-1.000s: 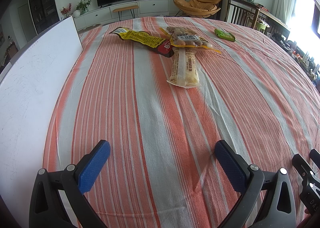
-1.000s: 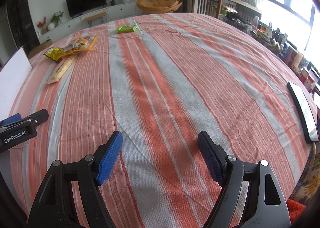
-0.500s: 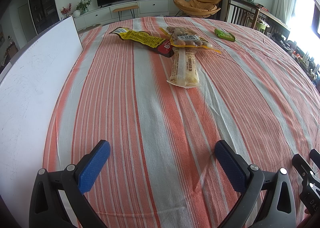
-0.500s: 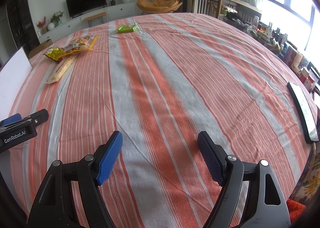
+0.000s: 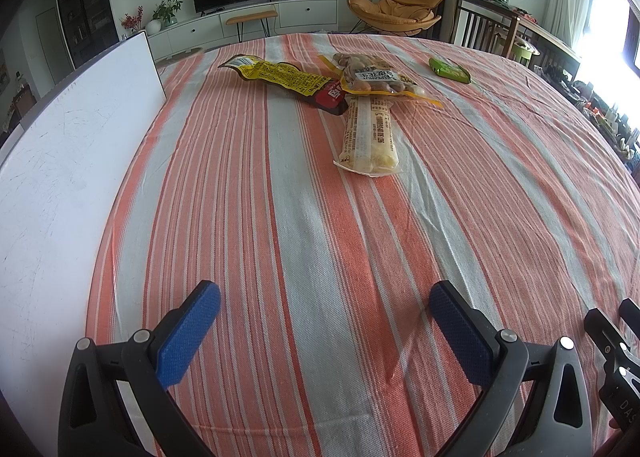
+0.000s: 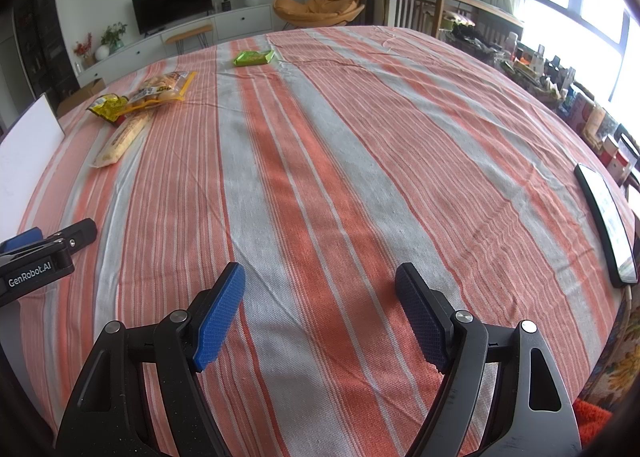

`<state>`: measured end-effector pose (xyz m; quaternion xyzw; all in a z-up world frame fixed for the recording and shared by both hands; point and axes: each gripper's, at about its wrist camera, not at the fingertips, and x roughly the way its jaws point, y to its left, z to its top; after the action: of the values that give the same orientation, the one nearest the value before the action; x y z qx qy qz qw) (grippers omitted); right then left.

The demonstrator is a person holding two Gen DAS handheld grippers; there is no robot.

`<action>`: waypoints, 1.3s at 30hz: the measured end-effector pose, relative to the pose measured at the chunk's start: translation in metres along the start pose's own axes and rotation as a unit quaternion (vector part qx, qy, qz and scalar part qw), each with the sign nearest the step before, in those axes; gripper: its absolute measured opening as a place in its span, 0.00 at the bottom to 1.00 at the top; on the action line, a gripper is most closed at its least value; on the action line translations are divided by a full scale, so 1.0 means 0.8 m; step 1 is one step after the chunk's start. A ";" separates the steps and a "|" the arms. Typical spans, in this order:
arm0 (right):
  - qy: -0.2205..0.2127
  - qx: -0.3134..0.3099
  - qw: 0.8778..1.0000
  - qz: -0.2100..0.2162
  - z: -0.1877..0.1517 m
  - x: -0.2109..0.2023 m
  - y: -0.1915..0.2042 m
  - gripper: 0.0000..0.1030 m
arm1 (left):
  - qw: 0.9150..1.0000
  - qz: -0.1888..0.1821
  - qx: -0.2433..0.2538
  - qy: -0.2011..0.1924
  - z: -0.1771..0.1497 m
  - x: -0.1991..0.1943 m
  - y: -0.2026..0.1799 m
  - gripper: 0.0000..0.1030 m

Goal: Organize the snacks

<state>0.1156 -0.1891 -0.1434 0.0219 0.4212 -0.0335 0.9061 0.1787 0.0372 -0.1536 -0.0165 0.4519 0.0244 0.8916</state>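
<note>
- The left gripper [image 5: 324,317] hangs over the striped cloth [image 5: 320,257] with its blue pads spread wide and nothing between them.
- The right gripper [image 6: 320,309] stands the same way, jaws far apart and empty, above bare cloth.
- Well ahead of the left gripper lie three snacks in a cluster: a long pale packet [image 5: 370,137] nearest, lengthwise toward the claw.
- Beyond it, a clear bag of peanuts [image 5: 372,77] with yellow edging overlaps the pale packet's far end.
- To the left of that, a yellow and dark red packet [image 5: 288,79] lies slantwise, its red end touching the peanut bag.
- A small green packet [image 5: 448,69] lies apart, farther ahead and to the right of the cluster.
- From the right gripper, the cluster is far ahead to the left, the green packet [image 6: 254,57] far ahead, slightly left.
- A white board [image 5: 60,161] stands left of the left gripper.
- A phone [image 6: 606,221] lies at the cloth's edge, right of the right gripper.
</note>
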 end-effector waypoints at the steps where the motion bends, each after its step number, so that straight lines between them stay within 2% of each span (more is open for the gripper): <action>1: 0.000 0.000 1.000 0.000 0.000 0.000 0.000 0.78 | 1.000 0.000 0.000 0.000 0.000 0.000 0.000 1.00; 33: 0.001 -0.002 1.000 0.003 -0.001 0.000 0.000 0.81 | 1.000 0.000 0.000 0.000 0.000 0.001 0.000 1.00; 36: -0.002 0.003 1.000 0.013 -0.002 -0.001 -0.003 0.81 | 1.000 0.000 0.000 0.000 0.000 0.000 0.000 1.00; 39: -0.010 0.029 0.998 0.047 -0.002 -0.005 -0.017 0.81 | 1.000 0.000 0.000 0.000 0.000 0.001 0.000 1.00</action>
<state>0.1109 -0.2022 -0.1419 0.0679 0.4094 -0.0039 0.9098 0.1792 0.0370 -0.1538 -0.0163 0.4517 0.0243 0.8917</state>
